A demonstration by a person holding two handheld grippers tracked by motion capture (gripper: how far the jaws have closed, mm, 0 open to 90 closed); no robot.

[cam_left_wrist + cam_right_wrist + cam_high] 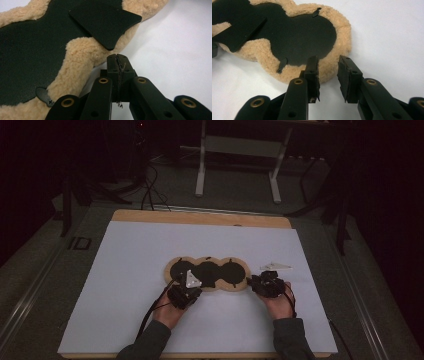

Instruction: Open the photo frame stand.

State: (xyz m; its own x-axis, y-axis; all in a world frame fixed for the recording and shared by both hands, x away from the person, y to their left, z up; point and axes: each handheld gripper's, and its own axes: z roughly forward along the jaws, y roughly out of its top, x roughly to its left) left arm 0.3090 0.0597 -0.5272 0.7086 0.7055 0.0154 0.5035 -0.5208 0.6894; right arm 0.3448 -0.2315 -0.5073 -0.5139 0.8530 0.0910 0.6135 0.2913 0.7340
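Observation:
A tan fleece pad with a black three-lobed face lies on the white sheet. A loose flat black piece rests slanted across the pad's near edge, also seen in the right gripper view. My left gripper is at the pad's near left edge. Its jaws are pressed together just short of the fleece, with nothing held. At the pad's right end my right gripper stands open, its tips at the fleece rim without pinching it.
Small black tabs stick out at the black face's edge. A white flat piece lies on the sheet beyond the right gripper. The wooden table edge shows at the back, with a metal stand behind it on the floor.

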